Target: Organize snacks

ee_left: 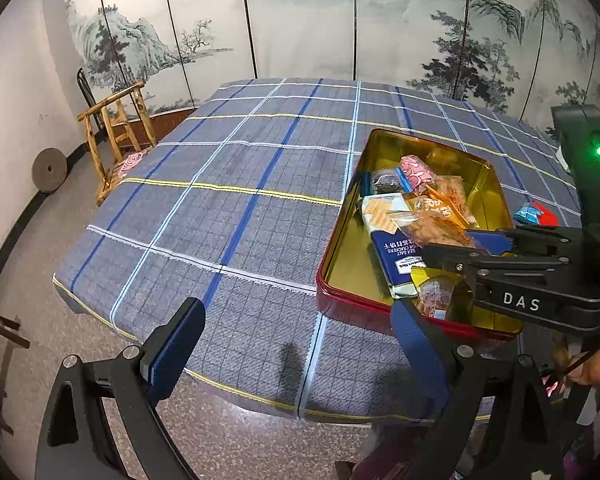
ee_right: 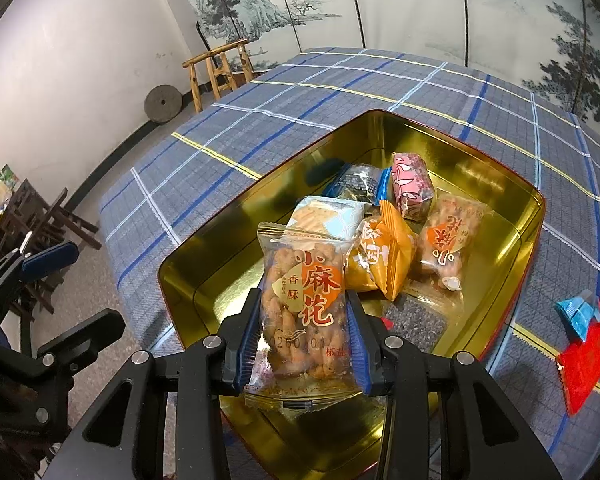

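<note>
Snacks [ee_right: 384, 256] inside tin [ee_right: 532, 216], tablecloth [ee_left: 228, 200] beneath

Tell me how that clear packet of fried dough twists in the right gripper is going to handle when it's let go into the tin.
The twist packet looks light: thin clear film, gripped by its sides in the right gripper without sagging much. Its lumpy, brittle-looking contents would probably crack under a hard squeeze. Released over the tin, it should likely land flat and slide a little on the glossy gold floor rather than roll.
</note>
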